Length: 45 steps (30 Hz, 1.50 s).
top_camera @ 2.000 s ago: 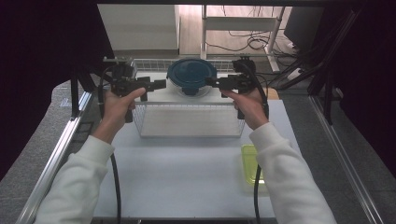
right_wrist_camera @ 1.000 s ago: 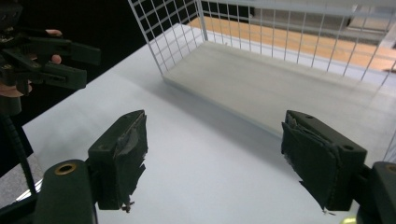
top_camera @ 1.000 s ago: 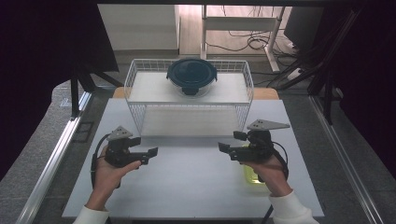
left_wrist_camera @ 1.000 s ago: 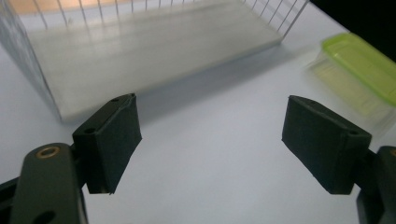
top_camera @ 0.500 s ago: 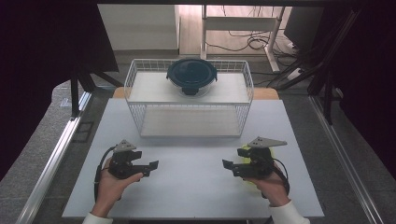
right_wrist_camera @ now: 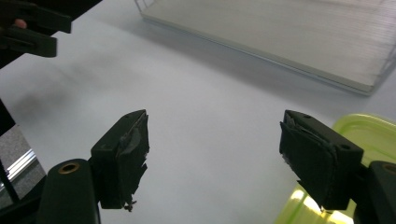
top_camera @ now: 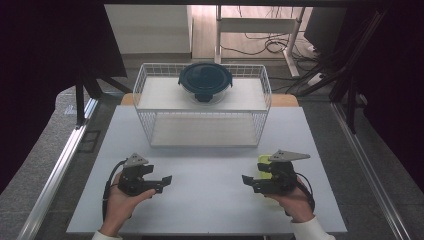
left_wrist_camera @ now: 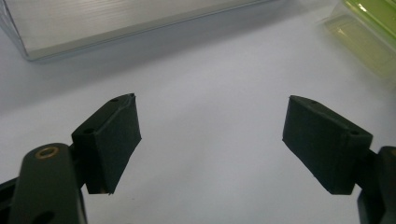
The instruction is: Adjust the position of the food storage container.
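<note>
Both claws spread wide and empty – left claw [top_camera: 161, 181], right claw [top_camera: 251, 182] low over the desk [top_camera: 210, 200]. Lidded bowl [top_camera: 205, 81] far ahead on wire rack [top_camera: 150, 112]. Green container [right_wrist_camera: 369, 135] just beside right claw – risk of nudging it.

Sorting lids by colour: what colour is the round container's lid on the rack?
Dark blue lid, clearest in the high view.

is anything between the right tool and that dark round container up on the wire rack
Nothing solid on the table between them. The right tool is low and open; the container sits on the wire rack's upper shelf, whose raised rim must be cleared from above.
</note>
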Each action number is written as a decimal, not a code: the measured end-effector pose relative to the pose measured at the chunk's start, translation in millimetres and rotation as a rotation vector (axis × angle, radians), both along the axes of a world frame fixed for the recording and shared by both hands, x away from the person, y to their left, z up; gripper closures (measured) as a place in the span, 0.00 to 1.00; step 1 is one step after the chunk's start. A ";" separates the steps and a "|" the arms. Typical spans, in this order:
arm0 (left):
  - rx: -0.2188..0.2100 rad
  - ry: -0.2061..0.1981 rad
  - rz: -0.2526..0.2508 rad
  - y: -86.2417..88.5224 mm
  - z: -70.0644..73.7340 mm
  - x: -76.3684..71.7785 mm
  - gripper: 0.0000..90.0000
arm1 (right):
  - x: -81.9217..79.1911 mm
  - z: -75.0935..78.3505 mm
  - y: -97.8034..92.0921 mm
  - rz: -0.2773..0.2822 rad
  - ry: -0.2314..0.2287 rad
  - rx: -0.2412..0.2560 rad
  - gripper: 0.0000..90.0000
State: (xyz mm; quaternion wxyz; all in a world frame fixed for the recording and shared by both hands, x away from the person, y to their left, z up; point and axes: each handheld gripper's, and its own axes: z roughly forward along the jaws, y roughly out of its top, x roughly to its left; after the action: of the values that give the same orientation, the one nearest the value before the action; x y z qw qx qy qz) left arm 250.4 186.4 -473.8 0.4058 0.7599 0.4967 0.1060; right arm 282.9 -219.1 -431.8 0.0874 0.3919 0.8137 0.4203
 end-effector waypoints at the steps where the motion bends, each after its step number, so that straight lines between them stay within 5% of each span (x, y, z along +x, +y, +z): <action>1: -0.003 0.001 0.005 0.8 -0.1 -0.5 0.20 | 0.7 -0.1 -0.6 -0.004 0.001 0.000 0.27; 9: -0.006 -0.006 0.024 13.5 2.3 -0.6 0.21 | 8.7 -1.6 -10.9 -0.023 0.015 -0.003 0.31; 12: -0.042 0.008 0.021 14.8 1.5 2.6 0.21 | 9.5 -0.7 -16.5 -0.049 0.027 -0.002 0.34; 14: -0.018 0.005 0.014 11.7 0.6 3.8 0.21 | 10.0 -0.3 -21.6 -0.067 0.031 -0.012 0.36; 21: -0.005 0.008 0.011 9.6 0.3 5.9 0.21 | 5.6 5.0 -44.4 -0.126 0.024 -0.084 0.49; 28: -0.017 0.003 0.004 8.1 4.6 7.9 0.21 | -1.2 5.4 -69.1 -0.173 0.048 -0.105 0.62; 36: -0.005 0.025 -0.004 10.0 -0.4 11.4 0.24 | -5.5 -0.8 -116.2 -0.326 0.103 -0.163 0.81; 45: -0.003 0.030 0.017 13.8 -0.8 9.6 0.24 | -3.5 -16.9 -132.0 -0.347 0.155 -0.264 0.98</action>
State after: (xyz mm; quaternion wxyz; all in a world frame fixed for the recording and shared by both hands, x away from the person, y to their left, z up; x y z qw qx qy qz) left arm 260.0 200.2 -474.6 0.3987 0.7564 0.5094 0.0975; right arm 279.5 -351.0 -448.7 0.1462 0.5421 0.7864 0.2576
